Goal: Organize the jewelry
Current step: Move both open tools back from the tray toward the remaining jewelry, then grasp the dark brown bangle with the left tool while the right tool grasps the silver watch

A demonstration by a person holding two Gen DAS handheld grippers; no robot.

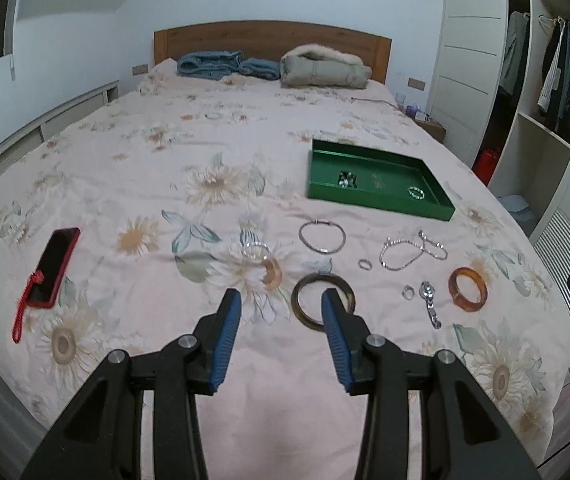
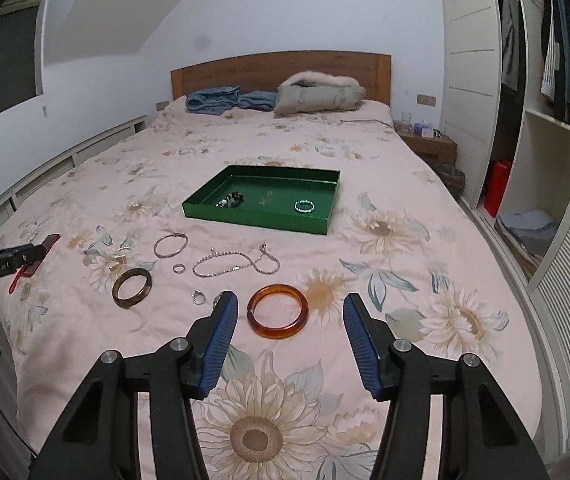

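A green tray lies on the bed and holds a dark bead cluster and a small bead bracelet. Loose jewelry lies in front of it: a dark brown bangle, an amber bangle, a thin silver bangle, a silver chain, rings and a watch. My left gripper is open above the dark bangle. My right gripper is open above the amber bangle.
A red phone with a red cord lies at the bed's left. Folded blue clothes and a beige coat lie by the headboard. A wardrobe and nightstand stand on the right.
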